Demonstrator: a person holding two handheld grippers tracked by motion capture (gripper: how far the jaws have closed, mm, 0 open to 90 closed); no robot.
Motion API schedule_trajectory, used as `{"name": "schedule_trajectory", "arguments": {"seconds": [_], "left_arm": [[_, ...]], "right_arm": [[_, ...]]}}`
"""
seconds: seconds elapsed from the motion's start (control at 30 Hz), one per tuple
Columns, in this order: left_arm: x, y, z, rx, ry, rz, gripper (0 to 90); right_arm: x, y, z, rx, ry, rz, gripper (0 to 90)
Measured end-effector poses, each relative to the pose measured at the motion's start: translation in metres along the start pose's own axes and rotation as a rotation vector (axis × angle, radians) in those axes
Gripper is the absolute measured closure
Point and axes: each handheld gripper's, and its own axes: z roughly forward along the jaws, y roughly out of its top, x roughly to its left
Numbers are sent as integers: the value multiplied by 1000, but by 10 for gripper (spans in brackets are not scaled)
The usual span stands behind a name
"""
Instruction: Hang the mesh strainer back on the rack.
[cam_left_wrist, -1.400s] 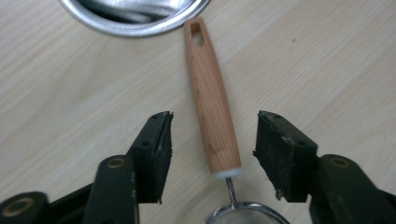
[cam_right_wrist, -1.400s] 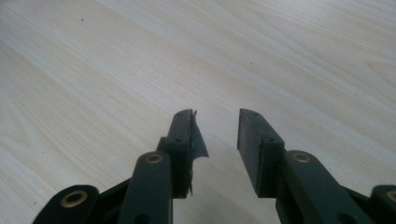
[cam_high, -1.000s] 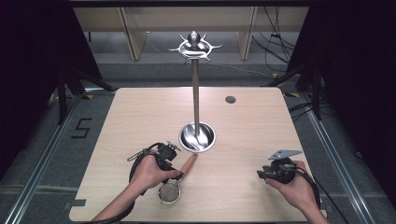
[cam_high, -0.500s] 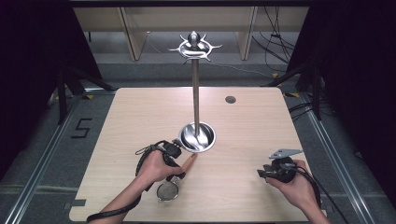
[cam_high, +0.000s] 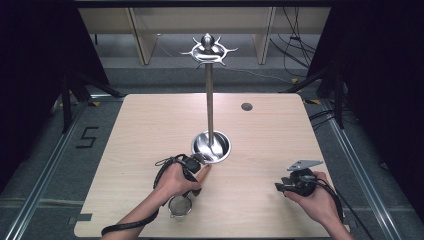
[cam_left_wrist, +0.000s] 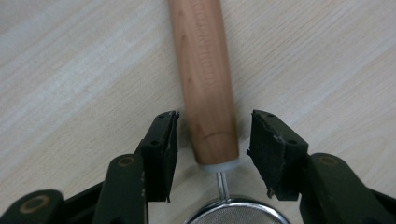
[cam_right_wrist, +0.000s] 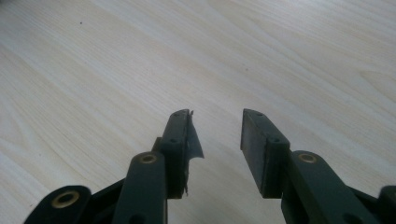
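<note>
A small metal strainer (cam_high: 180, 206) with a wooden handle (cam_high: 205, 170) lies on the table near the front left. My left gripper (cam_high: 196, 172) reaches down over the handle. In the left gripper view the handle (cam_left_wrist: 205, 70) runs between the two pads (cam_left_wrist: 169, 154), with a thin gap on each side. Its jaws have just been closing around the handle, and the mesh rim (cam_left_wrist: 238, 212) shows below. My right gripper (cam_high: 280, 187) rests low at the front right. Its jaws have just been opening and stand open (cam_right_wrist: 217, 116) over bare wood.
A tall metal stand with a round dished base (cam_high: 211, 146) rises from the table's middle, with curved hooks at its top (cam_high: 208, 50). A dark round cable hole (cam_high: 246, 106) sits at the back right. Dark curtains and floor rails flank the table (cam_high: 150, 120).
My left gripper has come slightly down and right over the strainer's handle. The strainer and the right hand have stayed put.
</note>
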Motion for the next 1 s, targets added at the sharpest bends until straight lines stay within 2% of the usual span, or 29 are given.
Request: {"name": "schedule_trajectory", "arguments": {"seconds": [0.03, 0.1, 0.13, 0.17, 0.2, 0.3, 0.33, 0.37, 0.5, 0.57, 0.6, 0.63, 0.73, 0.8, 0.9, 0.93, 0.97, 1.0], "left_arm": [[1, 0, 1, 1, 4, 0, 520], [3, 0, 0, 11, 5, -3, 536], [3, 0, 1, -11, 8, -11, 543], [4, 0, 0, 6, 5, -7, 552], [4, 0, 0, 10, 5, -8, 568], [3, 0, 0, 6, 13, -9, 606], [1, -1, 1, 1, 19, -2, 621], [0, 0, 0, 23, 28, 13, 646], [-4, -2, 2, -21, 50, -1, 678], [-3, -2, 0, 8, 39, 3, 681], [-3, -3, -1, 8, 37, 7, 682], [-3, -4, 0, -6, 37, 5, 682], [-3, -9, -1, -32, 35, 17, 683], [-4, -12, -4, -43, 29, 21, 684], [-4, -18, -11, -101, 4, 21, 684], [-4, -20, -14, -105, 0, 32, 684], [-3, -23, -17, -146, 3, 47, 684], [-2, -26, -19, -199, -8, 43, 684]], "right_arm": [[-1, -1, 1, -10, -9, -23, 632], [0, 0, 1, -11, -5, -15, 632], [0, 0, 1, -10, -4, -14, 632], [-1, 0, 2, -12, -4, -15, 632], [1, 0, 1, -1, 3, 6, 632], [1, 0, 1, -2, 1, -1, 632], [2, 0, 1, 0, 1, 6, 632], [2, 0, 0, 0, 2, 11, 632], [1, 1, 1, -4, 5, -1, 632], [1, 0, 1, -4, 4, 0, 632], [1, 0, 1, -5, 4, -1, 632], [2, 0, 1, 1, 5, 12, 632], [-1, 0, 2, -13, -2, -21, 631], [1, 0, 0, -4, 3, 4, 630], [1, 0, 0, -6, 3, 4, 627], [1, 0, -1, -11, 1, 4, 627], [1, 0, -1, -13, 1, 5, 627], [0, -2, 3, -63, -13, -5, 627]]}}
